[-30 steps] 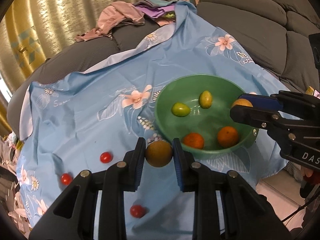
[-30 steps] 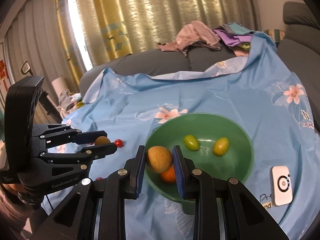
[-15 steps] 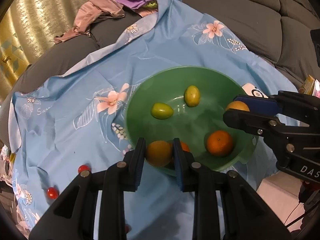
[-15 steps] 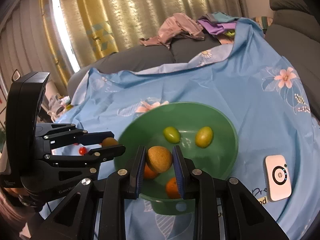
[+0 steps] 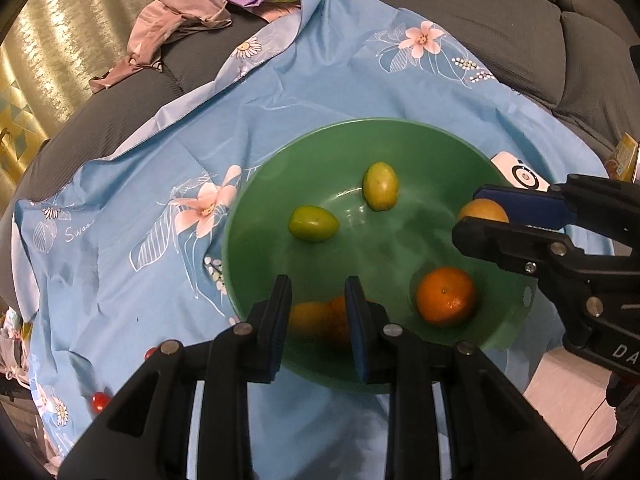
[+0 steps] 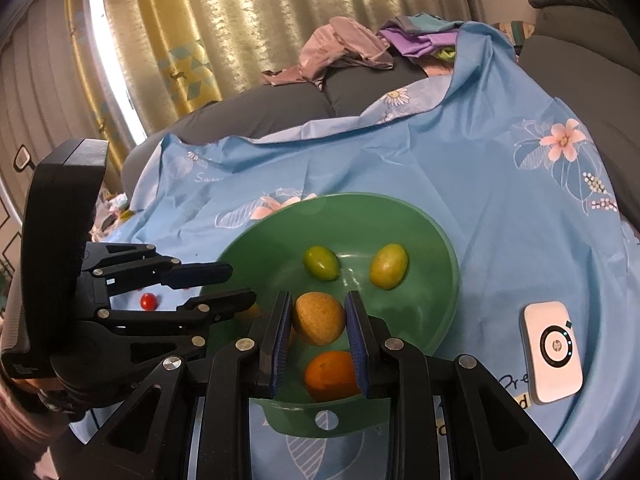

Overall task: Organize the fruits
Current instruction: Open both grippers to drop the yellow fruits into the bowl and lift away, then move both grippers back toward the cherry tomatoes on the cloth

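Both grippers hung inside the round green plastic bowl [image 6: 448,264], bare floor between them: left gripper [image 5: 318,304] clamped a yellow-orange fruit [image 5: 310,318], right gripper [image 6: 318,316] a speckled tan fruit [image 6: 318,322]. Earlier, the left was outside the rim.

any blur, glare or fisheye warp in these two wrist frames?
Left wrist: dark vignette corners, the held fruit between the tongs is shaded and soft, faint sheen on the green bowl. Right wrist: sharp, curtain streaked bright, edges bowed.

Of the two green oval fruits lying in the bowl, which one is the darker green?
The darker one is the left green fruit, nearer the left gripper. Its neighbour, the right green fruit, is paler and yellowish. Both lie loose in the green bowl.
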